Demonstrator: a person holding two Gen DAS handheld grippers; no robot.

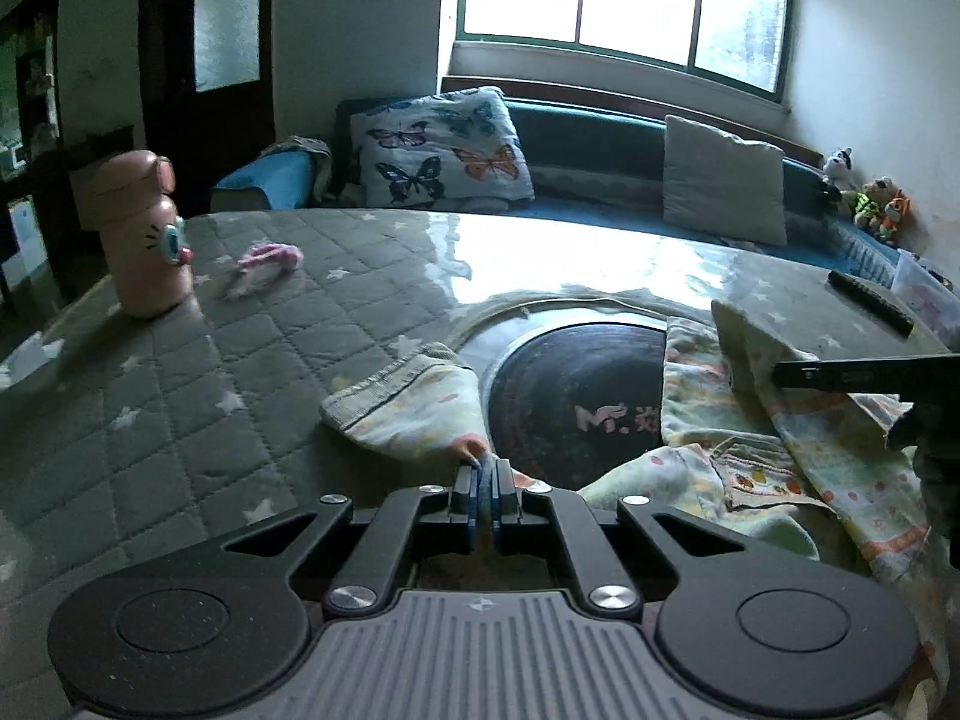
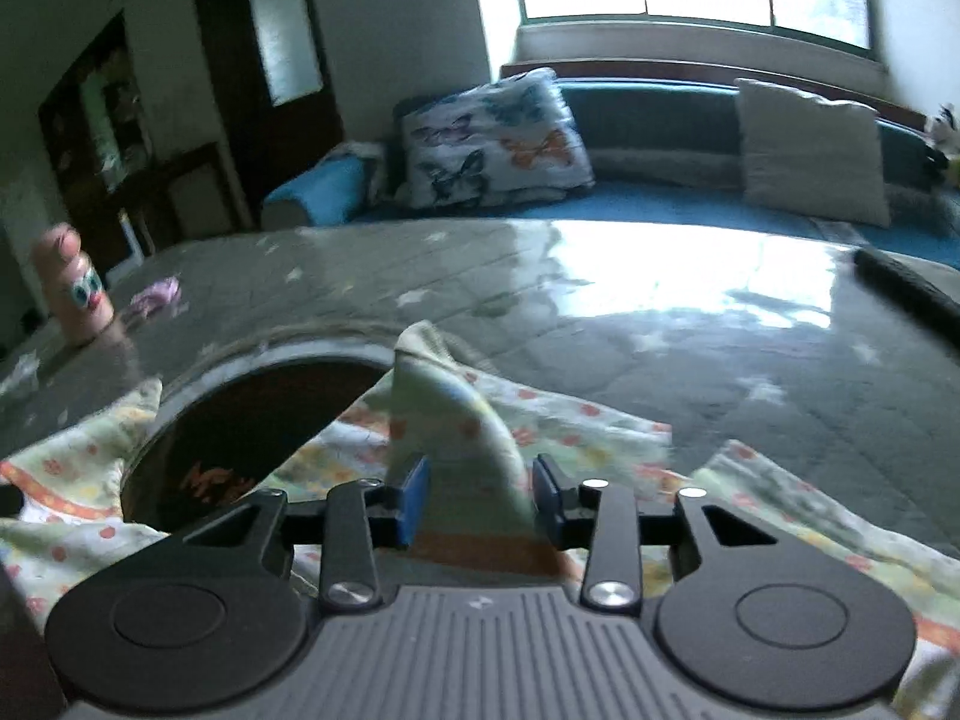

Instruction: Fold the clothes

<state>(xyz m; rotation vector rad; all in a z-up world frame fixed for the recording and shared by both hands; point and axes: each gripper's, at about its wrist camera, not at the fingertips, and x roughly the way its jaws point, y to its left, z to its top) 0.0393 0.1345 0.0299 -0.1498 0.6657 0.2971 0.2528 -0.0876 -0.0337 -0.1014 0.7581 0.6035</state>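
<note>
Garment [image 1: 414, 414] — left gripper [image 1: 487, 474] pinching sleeve.

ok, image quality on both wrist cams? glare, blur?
Left wrist: sharp; window blown out, glare on the table cover, room dim. Right wrist: softer, motion blur on the printed garment and pink bottle, same table glare; fisheye bending in both.

Soft printed cloth garment [image 1: 420, 402], glossy tabletop [image 1: 540, 246]
</note>
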